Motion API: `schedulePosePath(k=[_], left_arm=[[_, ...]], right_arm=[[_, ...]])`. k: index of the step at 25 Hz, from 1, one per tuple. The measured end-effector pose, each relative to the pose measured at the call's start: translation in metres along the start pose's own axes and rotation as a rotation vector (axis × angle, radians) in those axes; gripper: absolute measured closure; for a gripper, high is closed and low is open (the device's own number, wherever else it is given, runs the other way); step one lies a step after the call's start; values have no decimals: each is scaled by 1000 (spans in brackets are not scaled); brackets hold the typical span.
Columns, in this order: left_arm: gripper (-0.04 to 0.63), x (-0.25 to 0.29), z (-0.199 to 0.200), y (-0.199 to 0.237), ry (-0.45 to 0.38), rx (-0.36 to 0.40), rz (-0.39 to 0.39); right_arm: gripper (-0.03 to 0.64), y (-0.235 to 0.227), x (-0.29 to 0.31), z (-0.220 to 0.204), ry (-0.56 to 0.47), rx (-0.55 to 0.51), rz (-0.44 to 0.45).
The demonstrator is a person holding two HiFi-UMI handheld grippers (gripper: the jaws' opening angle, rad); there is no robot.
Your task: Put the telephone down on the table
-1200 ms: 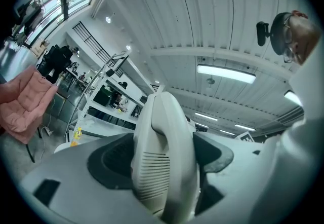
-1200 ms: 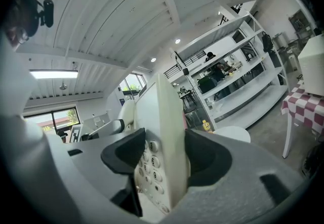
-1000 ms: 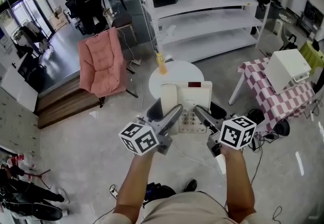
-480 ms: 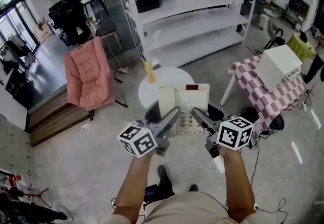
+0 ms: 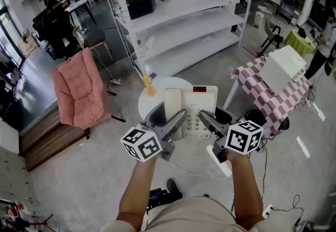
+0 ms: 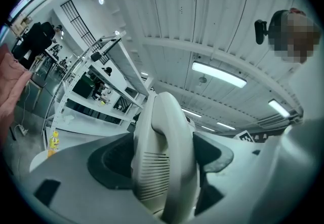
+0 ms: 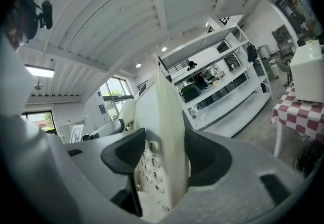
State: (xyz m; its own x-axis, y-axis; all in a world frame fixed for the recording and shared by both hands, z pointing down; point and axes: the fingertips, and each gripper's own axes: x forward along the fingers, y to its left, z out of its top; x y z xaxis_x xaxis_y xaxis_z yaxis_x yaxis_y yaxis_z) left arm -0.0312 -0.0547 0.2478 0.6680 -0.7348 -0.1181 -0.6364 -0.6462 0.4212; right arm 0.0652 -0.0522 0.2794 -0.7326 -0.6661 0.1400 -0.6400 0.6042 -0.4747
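Note:
A cream telephone (image 5: 192,110), its handset resting on the left side, hangs in the air between both grippers. My left gripper (image 5: 171,116) is shut on the handset side, and the handset (image 6: 163,159) fills the space between its dark pads. My right gripper (image 7: 161,159) is shut on the keypad side, with numbered keys (image 7: 150,159) showing beside one pad; in the head view the right gripper (image 5: 208,119) sits at the phone's right edge. A small round white table (image 5: 151,104) stands just beyond and left of the phone, partly hidden by it.
A yellow bottle (image 5: 149,84) stands at the round table's far edge. A pink armchair (image 5: 79,89) is to the left, white shelving (image 5: 178,16) behind. A checkered table (image 5: 265,94) carries a white box (image 5: 283,68) on the right. A power strip (image 5: 220,160) and cables lie on the floor.
Both grippers keep the same hold on the telephone. The room has shifted left and down in the head view, so the shelving and checkered table look closer.

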Motion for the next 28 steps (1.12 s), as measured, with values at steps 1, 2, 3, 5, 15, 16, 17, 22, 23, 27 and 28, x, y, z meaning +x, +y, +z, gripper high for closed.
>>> schedulePosePath(k=[1,2,3,5,15,16,17,22,23,27,28], left_arm=[[242,2,1,6,5,-2,-8],[242,3,3,11,9,-4,-15],[242,5,4,17,13,-5,-21],[242,7,6,25,21,-8,-34],[242,2,30,81,31,-24,-79],[242,0,34,87,30,-25,-81],[242,-2,37,92,28,-26,-83],[242,-11,50,116,21,-31,-81],[242,-11,52,120,18,-33,-80],[242,-11,58,133,5,-30,-69],[242,-11,60,137,2,-29,-63]], right_arm=[[393,-1,5,0,-3,2,-8],[393,-2,10,1,-7,4,-16],[393,-3,15,1,-9,6,-23],[393,-4,23,2,-15,10,-37],[393,7,80,4,-24,7,-84],[393,9,87,4,-24,5,-86],[393,12,94,5,-23,3,-87],[393,22,120,5,-9,-3,-88],[393,23,124,5,-6,-6,-87],[393,22,140,9,-1,-16,-74],[393,22,144,9,2,-16,-68]])
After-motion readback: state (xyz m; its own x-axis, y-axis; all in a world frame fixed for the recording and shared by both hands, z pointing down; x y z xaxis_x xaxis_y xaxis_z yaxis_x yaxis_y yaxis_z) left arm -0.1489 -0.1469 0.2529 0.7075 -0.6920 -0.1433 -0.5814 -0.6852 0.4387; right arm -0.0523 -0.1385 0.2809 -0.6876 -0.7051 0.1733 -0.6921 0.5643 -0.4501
